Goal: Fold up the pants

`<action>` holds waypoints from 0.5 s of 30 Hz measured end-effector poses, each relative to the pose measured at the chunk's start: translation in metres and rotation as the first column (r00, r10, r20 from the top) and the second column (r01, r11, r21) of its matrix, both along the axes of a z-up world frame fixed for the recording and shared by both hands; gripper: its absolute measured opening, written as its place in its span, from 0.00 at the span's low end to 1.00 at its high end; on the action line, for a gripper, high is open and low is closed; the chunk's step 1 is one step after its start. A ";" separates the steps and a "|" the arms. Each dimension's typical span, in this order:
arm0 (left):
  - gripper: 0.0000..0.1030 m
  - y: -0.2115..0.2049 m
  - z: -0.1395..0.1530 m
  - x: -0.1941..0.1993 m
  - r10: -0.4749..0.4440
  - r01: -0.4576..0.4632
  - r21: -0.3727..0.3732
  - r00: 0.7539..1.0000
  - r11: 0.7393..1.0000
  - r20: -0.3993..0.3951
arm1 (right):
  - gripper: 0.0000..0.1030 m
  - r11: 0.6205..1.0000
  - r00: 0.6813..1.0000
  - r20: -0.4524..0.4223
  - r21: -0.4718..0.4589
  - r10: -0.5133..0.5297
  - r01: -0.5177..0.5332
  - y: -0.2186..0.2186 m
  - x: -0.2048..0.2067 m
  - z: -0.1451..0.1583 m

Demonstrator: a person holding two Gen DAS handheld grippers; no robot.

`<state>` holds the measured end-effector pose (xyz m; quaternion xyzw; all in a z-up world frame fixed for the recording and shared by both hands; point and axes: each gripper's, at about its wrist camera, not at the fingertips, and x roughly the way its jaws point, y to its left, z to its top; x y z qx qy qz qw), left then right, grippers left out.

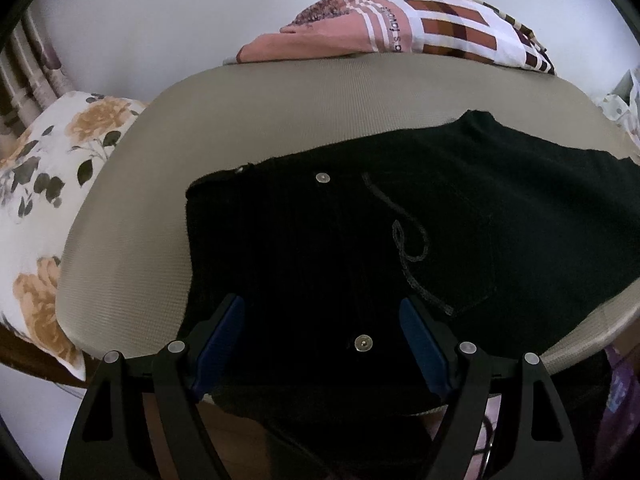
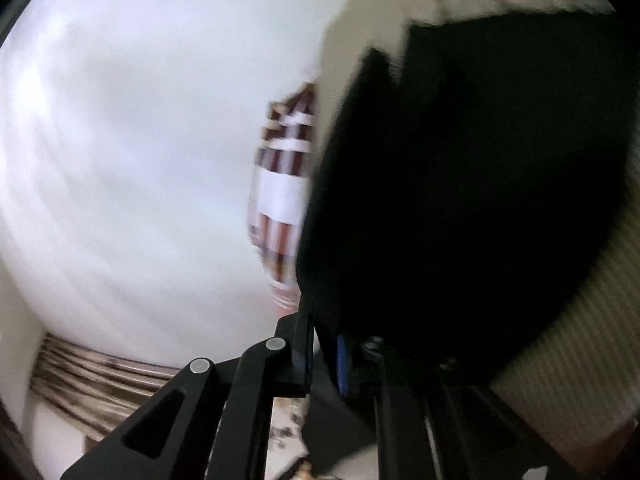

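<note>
Black pants (image 1: 360, 232) lie spread on a beige mat (image 1: 248, 112), waistband and metal buttons toward me, one leg running off to the right. My left gripper (image 1: 322, 320) is open, its blue pads (image 1: 224, 336) either side of the waist over the near edge. In the blurred right wrist view, my right gripper (image 2: 324, 356) is shut on a fold of the black pants (image 2: 460, 184), lifted above the mat (image 2: 560, 352).
A pink and brown checked cloth (image 1: 400, 24) lies at the mat's far edge and also shows in the right wrist view (image 2: 284, 184). A floral pillow (image 1: 48, 184) lies left of the mat. White wall fills the background.
</note>
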<state>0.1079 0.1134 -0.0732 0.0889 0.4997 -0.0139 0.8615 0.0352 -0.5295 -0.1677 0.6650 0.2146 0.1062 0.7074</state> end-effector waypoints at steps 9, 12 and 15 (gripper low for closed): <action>0.78 0.003 -0.008 0.008 0.009 -0.009 0.006 1.000 1.000 -0.017 | 0.06 0.950 0.997 0.078 -0.307 -0.025 0.048 -0.001 0.023 0.082; 0.78 0.004 -0.009 0.008 0.013 -0.013 0.014 1.000 1.000 -0.022 | 0.06 0.925 0.992 0.124 -0.378 0.018 0.030 0.022 -0.010 0.110; 0.79 0.007 -0.011 0.009 0.014 -0.014 0.008 0.999 1.000 -0.031 | 0.05 0.784 0.998 0.048 -0.620 0.050 -0.009 0.045 -0.040 0.124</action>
